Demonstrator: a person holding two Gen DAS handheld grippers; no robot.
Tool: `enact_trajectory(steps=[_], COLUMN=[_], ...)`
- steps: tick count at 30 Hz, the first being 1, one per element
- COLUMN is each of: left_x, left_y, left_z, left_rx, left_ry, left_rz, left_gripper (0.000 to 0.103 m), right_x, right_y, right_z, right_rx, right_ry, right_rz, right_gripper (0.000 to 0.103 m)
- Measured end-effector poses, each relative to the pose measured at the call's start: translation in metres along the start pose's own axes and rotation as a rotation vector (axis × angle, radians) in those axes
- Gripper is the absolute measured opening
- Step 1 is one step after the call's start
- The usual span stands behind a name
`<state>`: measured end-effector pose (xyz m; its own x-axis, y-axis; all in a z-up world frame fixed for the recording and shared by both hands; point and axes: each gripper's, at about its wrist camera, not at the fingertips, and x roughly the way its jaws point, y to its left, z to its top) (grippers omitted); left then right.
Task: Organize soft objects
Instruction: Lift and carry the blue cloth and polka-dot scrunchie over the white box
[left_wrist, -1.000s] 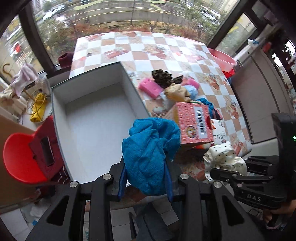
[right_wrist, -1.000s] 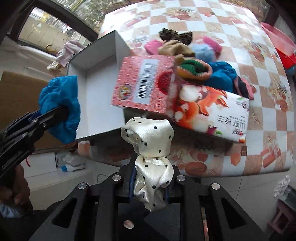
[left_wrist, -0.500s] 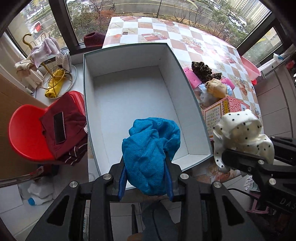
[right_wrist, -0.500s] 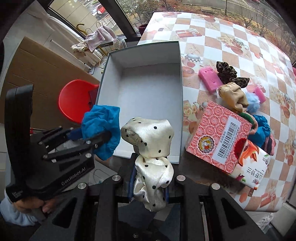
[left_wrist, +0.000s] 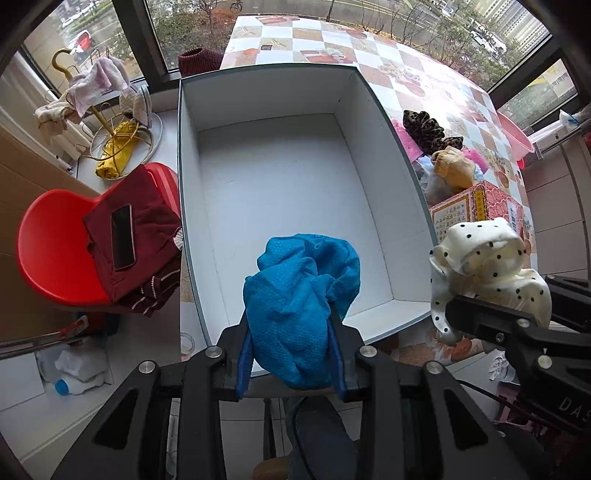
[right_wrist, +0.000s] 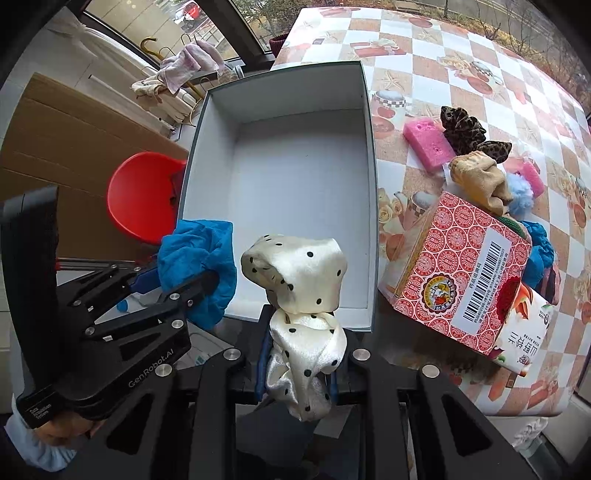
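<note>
My left gripper (left_wrist: 291, 332) is shut on a blue mesh cloth (left_wrist: 301, 295) and holds it over the near edge of the empty white box (left_wrist: 280, 192). My right gripper (right_wrist: 297, 350) is shut on a cream polka-dot scrunchie (right_wrist: 299, 280), just in front of the box's near wall (right_wrist: 295, 314). The scrunchie also shows at the right of the left wrist view (left_wrist: 484, 269). The blue cloth and left gripper show at the left of the right wrist view (right_wrist: 199, 258).
On the checked table (right_wrist: 424, 48), right of the box, lie a pink sponge (right_wrist: 428, 146), a leopard scrunchie (right_wrist: 465, 127), a tan cloth (right_wrist: 480, 181), other soft items and a red carton (right_wrist: 461, 269). A red chair (left_wrist: 62, 251) with a phone stands left.
Both grippers have swung from the pile at the right over to the box's near edge, each still holding its cloth. The box now fills the middle of both views.
</note>
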<state>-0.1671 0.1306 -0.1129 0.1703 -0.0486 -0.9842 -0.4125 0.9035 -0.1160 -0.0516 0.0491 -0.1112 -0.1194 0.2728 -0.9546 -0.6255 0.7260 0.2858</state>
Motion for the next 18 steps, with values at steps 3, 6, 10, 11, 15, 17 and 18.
enact_trajectory(steps=[3, 6, 10, 11, 15, 17, 18], left_x=[0.001, 0.002, 0.003, 0.003, 0.003, 0.004, 0.004], left_y=[0.0, 0.0, 0.001, 0.002, 0.002, 0.002, 0.002], left_z=[0.0, 0.0, 0.0, 0.0, 0.0, 0.0, 0.0], left_rx=[-0.002, -0.006, -0.011, -0.012, -0.015, -0.017, -0.016], left_ry=[0.001, 0.005, 0.01, 0.011, 0.012, 0.013, 0.013], left_rz=[0.004, 0.008, 0.012, 0.013, 0.017, 0.018, 0.018], left_gripper=[0.037, 0.037, 0.037, 0.037, 0.037, 0.037, 0.037], right_x=[0.001, 0.002, 0.003, 0.003, 0.006, 0.006, 0.006], right_y=[0.0, 0.002, 0.007, 0.008, 0.011, 0.011, 0.011], right_z=[0.002, 0.005, 0.008, 0.009, 0.007, 0.007, 0.008], right_rx=[-0.004, -0.009, -0.021, -0.026, -0.037, -0.039, -0.039], right_ry=[0.001, 0.001, 0.0, 0.001, 0.009, 0.01, 0.009], right_rz=[-0.002, -0.005, -0.006, -0.006, -0.003, -0.003, -0.004], right_gripper=[0.024, 0.024, 0.024, 0.024, 0.024, 0.024, 0.024])
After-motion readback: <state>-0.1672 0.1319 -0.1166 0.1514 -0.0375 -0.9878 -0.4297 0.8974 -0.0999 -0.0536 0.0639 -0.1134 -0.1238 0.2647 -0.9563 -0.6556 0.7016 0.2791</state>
